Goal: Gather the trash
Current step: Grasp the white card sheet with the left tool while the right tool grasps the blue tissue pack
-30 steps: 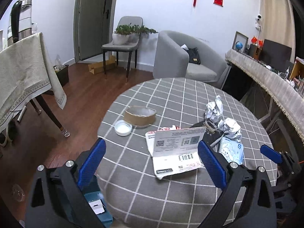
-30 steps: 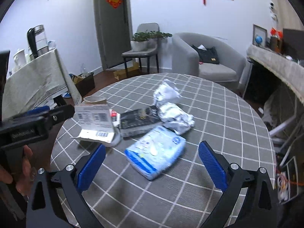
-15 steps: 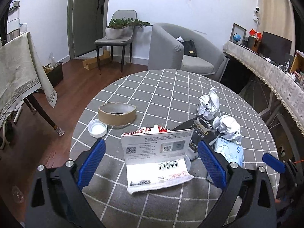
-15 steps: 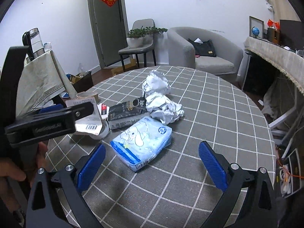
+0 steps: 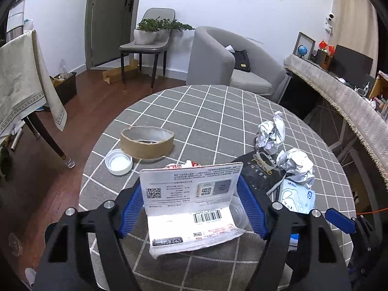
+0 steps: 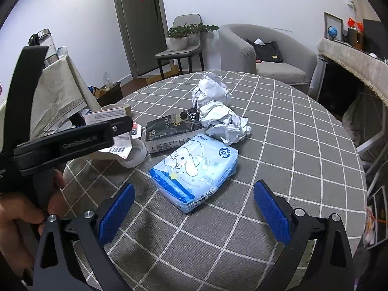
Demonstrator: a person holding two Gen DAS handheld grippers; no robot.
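Round table point(image 5: 206, 111) under grey checked cloth, trash strewn over the near half. 
Blue tissue pack point(image 6: 196, 167) flat on cloth, lying ahead of the right gripper point(image 6: 194, 214); jaws spread wide, nothing between them, clear of the pack. 
Folded white package with barcode point(image 5: 191, 201) near table edge, upper flap standing upright, lower flap flat on cloth. 
Left gripper point(image 5: 191, 205) straddling that package, blue pads at either side edge of the upright flap, jaws closing; firm pinch not discernible. 
Black pouch point(image 5: 259, 177) just right of package, partly under two crumpled paper balls point(image 5: 294, 166). 
Cardboard tape ring point(image 5: 146, 141) beyond package, well apart from the paper balls. 
White jar lid point(image 5: 118, 161) just beside ring, open side up. 
Clear shallow cup point(image 5: 238, 214) tucked behind package's right edge. 
Hand point(image 6: 21, 215) on left gripper's handle, seen from right wrist view.
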